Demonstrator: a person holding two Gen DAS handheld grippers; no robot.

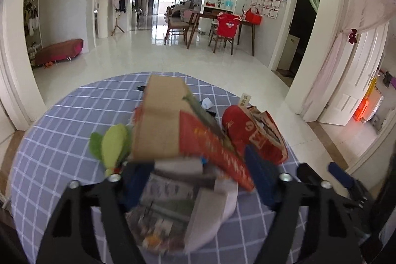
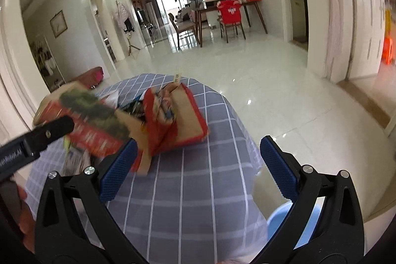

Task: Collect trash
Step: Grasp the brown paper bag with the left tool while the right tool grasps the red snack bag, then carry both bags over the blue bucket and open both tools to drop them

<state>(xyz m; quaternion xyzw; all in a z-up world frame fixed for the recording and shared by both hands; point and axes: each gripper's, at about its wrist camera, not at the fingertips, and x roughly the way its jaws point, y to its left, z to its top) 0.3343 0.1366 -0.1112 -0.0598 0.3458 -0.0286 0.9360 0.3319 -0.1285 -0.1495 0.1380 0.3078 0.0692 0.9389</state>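
Near the table's (image 2: 222, 140) right edge, right claw (image 2: 198, 165) gapes empty; left claw (image 1: 198, 180) straddles a red-and-brown carton (image 1: 173, 125).

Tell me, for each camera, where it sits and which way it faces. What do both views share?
Left wrist: sits on the left claw, facing forward and down over the checked tablecloth; its two fingers straddle a flattened carton.
Right wrist: sits on the right claw, open over the cloth; the left claw's finger shows at left.
Shared: carton, crumpled red bag, dining table behind.

blurred carton (image 1: 188, 140), paper bag (image 2: 178, 115) partly hidden
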